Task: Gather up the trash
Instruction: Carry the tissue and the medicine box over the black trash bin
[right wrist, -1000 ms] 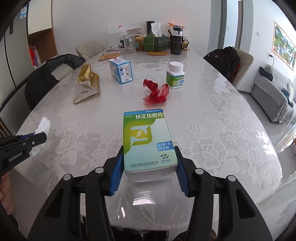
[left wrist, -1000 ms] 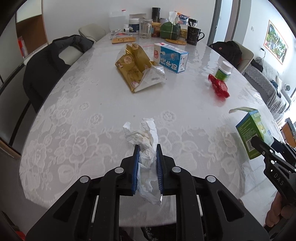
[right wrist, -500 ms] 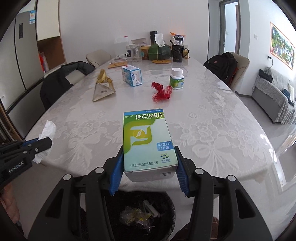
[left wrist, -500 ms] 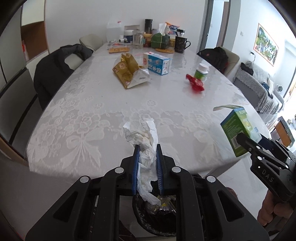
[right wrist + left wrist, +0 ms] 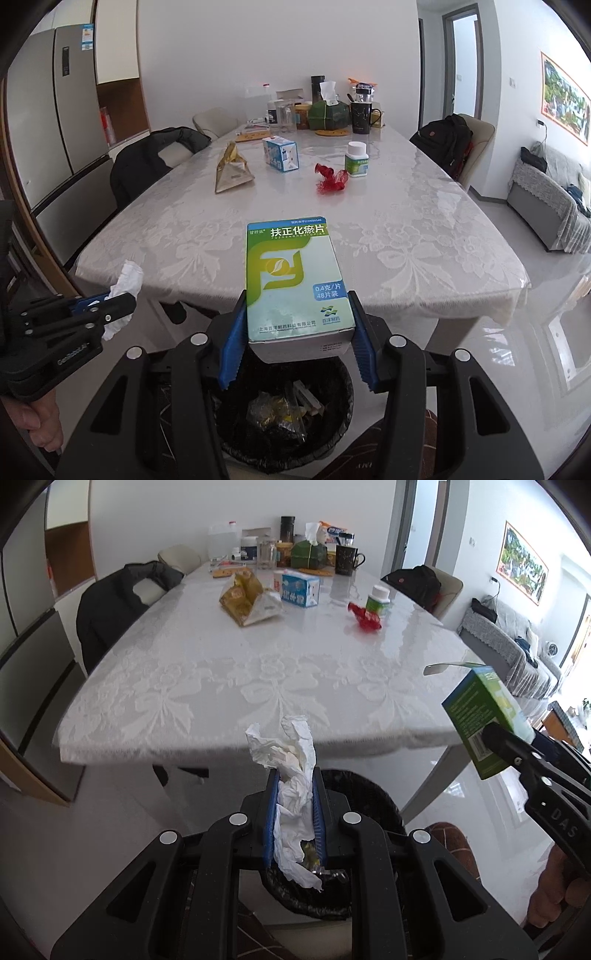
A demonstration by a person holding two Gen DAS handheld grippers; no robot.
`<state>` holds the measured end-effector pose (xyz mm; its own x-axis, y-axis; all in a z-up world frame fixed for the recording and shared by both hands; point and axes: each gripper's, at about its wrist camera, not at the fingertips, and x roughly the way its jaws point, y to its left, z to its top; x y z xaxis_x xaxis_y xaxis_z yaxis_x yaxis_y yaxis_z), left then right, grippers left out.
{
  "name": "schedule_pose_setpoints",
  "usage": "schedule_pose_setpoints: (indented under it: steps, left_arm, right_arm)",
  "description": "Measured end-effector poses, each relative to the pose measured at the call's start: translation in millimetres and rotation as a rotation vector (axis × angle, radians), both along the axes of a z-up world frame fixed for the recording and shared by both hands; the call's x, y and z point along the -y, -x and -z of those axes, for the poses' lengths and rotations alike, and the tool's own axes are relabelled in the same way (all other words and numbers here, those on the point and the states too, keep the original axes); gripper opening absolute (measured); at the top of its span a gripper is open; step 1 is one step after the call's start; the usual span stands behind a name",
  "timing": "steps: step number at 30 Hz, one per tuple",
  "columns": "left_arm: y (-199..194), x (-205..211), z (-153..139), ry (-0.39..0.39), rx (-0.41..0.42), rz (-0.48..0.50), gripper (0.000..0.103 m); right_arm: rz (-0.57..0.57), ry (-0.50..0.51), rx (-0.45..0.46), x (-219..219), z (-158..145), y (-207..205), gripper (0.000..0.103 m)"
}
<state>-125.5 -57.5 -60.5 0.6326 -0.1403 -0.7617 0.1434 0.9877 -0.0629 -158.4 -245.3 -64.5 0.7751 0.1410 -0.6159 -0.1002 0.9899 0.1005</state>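
Note:
My left gripper [image 5: 294,775] is shut on a crumpled white tissue [image 5: 291,760] and holds it over a black-lined trash bin [image 5: 365,797] on the floor before the table. My right gripper [image 5: 297,299] is shut on a green and white medicine box [image 5: 293,277], held above the same bin [image 5: 284,410], which has wrappers in it. The box also shows at the right of the left wrist view [image 5: 480,720], and the tissue at the left of the right wrist view [image 5: 125,284].
On the white lace-covered table [image 5: 388,229] lie a gold foil bag [image 5: 231,170], a blue and white carton [image 5: 280,153], a red mesh scrap [image 5: 330,179] and a white pill bottle [image 5: 356,158]. Jars, a mug and a tissue box crowd the far end. Chairs stand on both sides.
Both grippers have pulled back from over the table, off its near edge. The trash bin has come into view below them. Both still hold their items.

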Motion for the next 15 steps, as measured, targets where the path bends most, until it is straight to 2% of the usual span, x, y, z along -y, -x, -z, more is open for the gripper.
schedule_pose_setpoints:
  steps: [5,15]
  left_arm:
    - [11.9,0.4,20.5,0.008,-0.031,-0.006,0.016]
    - [17.7,-3.9,72.3,0.022,-0.105,-0.022,0.016]
  right_arm:
    - [-0.022,0.001,-0.026,-3.9,14.7,10.2,0.048]
    - [-0.059,-0.015,-0.115,-8.1,69.1,17.2,0.048]
